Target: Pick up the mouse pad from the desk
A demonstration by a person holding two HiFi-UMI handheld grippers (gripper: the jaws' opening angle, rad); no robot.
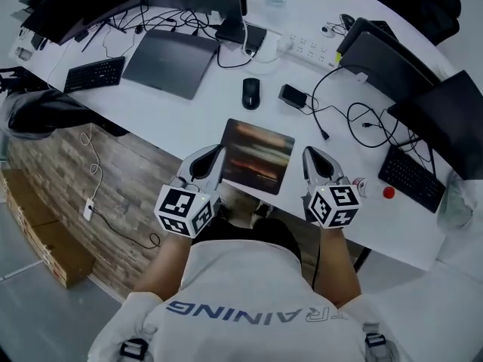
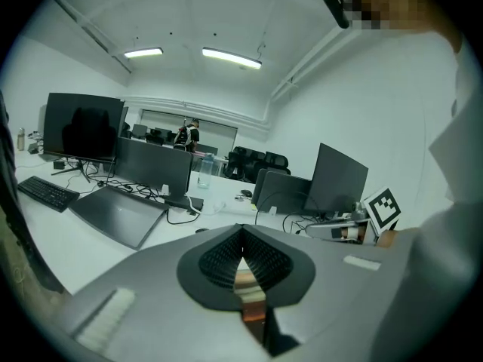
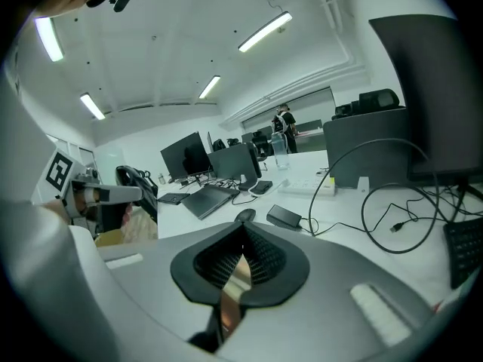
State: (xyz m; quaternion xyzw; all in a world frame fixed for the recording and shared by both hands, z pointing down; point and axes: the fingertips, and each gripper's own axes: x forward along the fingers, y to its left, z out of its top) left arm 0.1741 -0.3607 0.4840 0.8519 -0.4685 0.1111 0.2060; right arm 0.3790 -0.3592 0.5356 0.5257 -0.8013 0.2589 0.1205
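Observation:
The mouse pad (image 1: 256, 157), a dark rectangle with a brownish sheen, is blurred at the white desk's (image 1: 181, 123) near edge and reaches out past it. My left gripper (image 1: 219, 157) is at its left side and my right gripper (image 1: 306, 158) at its right side. In the left gripper view the jaws (image 2: 243, 256) are shut on a thin brown strip of the pad (image 2: 250, 299), seen edge-on. The right gripper view shows the same: jaws (image 3: 243, 251) shut on the pad's edge (image 3: 232, 289).
Just beyond the pad lie a black mouse (image 1: 250, 93) and a small dark box (image 1: 293, 96) with a cable (image 1: 362, 119). A closed laptop (image 1: 170, 61) and keyboard (image 1: 94, 74) sit far left, a power strip (image 1: 309, 50) at the back, another keyboard (image 1: 411, 176) at the right.

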